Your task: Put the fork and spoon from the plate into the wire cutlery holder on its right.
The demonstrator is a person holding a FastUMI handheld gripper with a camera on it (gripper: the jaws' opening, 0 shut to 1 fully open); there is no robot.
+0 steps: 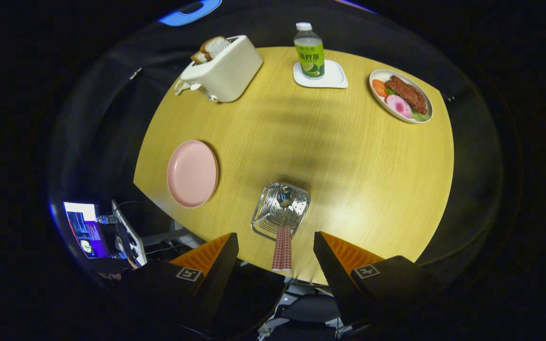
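Tool [276,246] agape; perforated steel holder [280,210].

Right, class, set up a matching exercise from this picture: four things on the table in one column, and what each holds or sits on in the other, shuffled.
Things:
1. toaster
2. bottle
3. pink plate
4. wire cutlery holder

States:
A. bare, nothing on it
B. bread slices poking out the top
C. holds cutlery, checked handles sticking out toward the open claw
D. stands on a white coaster

Pairs: 1-B, 2-D, 3-A, 4-C
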